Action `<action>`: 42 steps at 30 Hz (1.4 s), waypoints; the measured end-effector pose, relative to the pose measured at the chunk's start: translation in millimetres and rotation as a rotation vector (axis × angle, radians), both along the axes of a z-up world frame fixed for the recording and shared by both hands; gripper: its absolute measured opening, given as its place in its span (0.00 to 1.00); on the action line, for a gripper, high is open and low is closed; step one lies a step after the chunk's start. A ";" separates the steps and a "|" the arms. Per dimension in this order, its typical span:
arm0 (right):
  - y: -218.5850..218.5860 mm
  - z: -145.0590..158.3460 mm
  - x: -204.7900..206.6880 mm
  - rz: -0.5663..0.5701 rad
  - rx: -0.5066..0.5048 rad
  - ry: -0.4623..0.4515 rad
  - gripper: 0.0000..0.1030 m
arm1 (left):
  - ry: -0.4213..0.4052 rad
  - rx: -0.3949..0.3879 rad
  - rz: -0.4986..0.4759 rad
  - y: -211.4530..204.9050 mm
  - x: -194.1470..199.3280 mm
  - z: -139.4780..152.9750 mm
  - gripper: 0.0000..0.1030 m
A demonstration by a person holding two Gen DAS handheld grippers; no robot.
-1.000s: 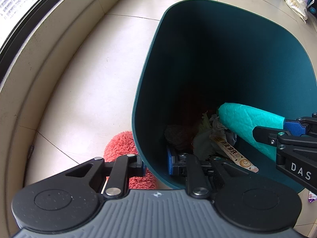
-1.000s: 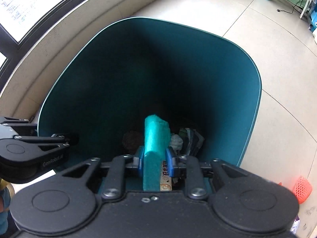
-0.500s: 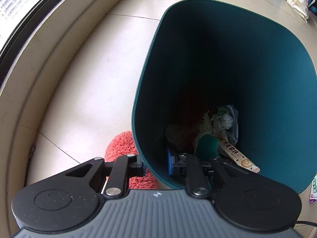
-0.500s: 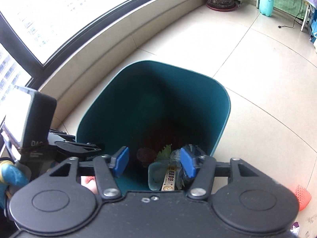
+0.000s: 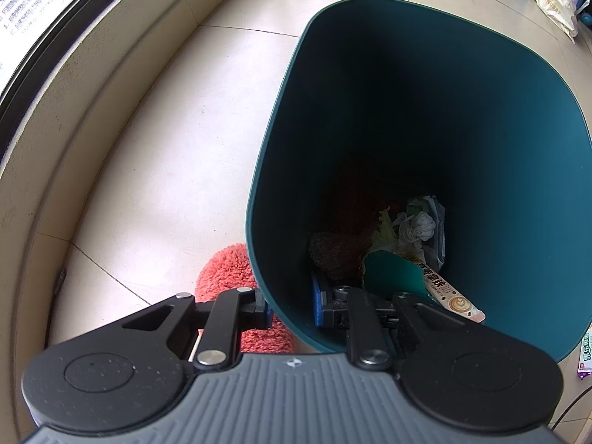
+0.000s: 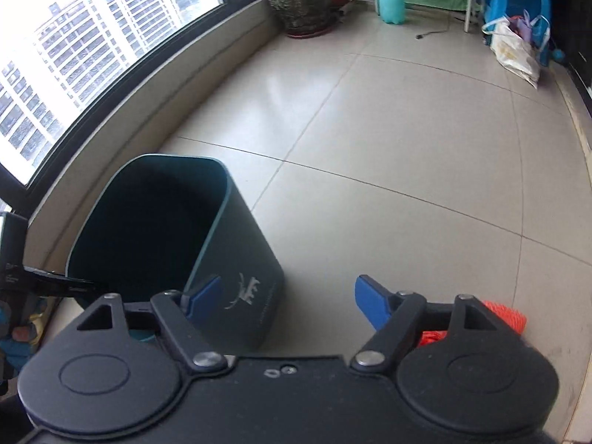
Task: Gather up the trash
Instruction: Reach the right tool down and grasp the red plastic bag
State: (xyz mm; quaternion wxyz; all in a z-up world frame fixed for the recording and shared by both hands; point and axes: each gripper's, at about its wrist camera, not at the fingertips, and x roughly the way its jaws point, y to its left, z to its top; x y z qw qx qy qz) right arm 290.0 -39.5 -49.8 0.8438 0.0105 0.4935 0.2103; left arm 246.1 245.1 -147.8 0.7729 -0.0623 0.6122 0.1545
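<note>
Three bits of trash are seen on the floor (image 6: 370, 129), outside the bin (image 5: 499, 148). At the far left, a fluffy pink thing (image 5: 229, 273) is pressed against the bin's outer wall, just beside the left gripper (image 5: 291, 307). It is judged to be soft and light, so it can be squashed and picked up almost anywhere.

The left gripper is closed on the bin's near rim, with one pad outside the wall and one pad inside. The bin looks stiff and smooth. At the bottom of the bin, some trash is already piled up: a green piece (image 5: 390, 275), a crumpled white paper (image 5: 416, 225) and a long coffee packet (image 5: 449, 296) leaned on the wall.

Further right, past the bin's right side, a flat wrapper (image 5: 585, 355) is seen on the floor, though only its edge shows. It is judged to be thin and slippery, so it is best pinched by one edge.

In the right wrist view, the bin is found to the left of the right gripper (image 6: 286, 299). Its jaws are opening, and nothing is held between them. At the right, an orange net (image 6: 505, 312) is half hidden behind the right finger. It is judged to be light and floppy, and best pinched where it is bunched up. The net is not between the jaws; it lies off to their right.
</note>
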 end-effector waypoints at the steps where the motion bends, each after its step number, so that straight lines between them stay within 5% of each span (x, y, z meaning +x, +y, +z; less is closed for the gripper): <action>1: -7.8 -7.6 2.3 -0.027 -0.007 0.009 0.78 | 0.001 0.001 0.000 -0.4 0.0 -0.3 0.18; 14: -98.4 -160.5 32.0 -0.256 -0.219 0.201 0.85 | 0.017 -0.024 0.023 6.4 1.1 -1.7 0.18; 22: -94.0 -253.1 47.9 -0.291 -0.257 0.356 0.85 | 0.048 0.001 0.029 0.3 7.7 -8.4 0.18; 30: -76.0 -292.0 54.3 -0.304 -0.332 0.371 0.81 | 0.064 -0.004 0.041 0.0 11.7 -12.2 0.18; 35: -68.6 -291.3 45.7 -0.300 -0.347 0.355 0.61 | 0.060 -0.009 0.043 2.0 11.0 -12.7 0.18; 42: -52.4 -277.3 23.5 -0.288 -0.384 0.339 0.46 | 0.059 0.001 0.052 1.8 10.5 -13.7 0.18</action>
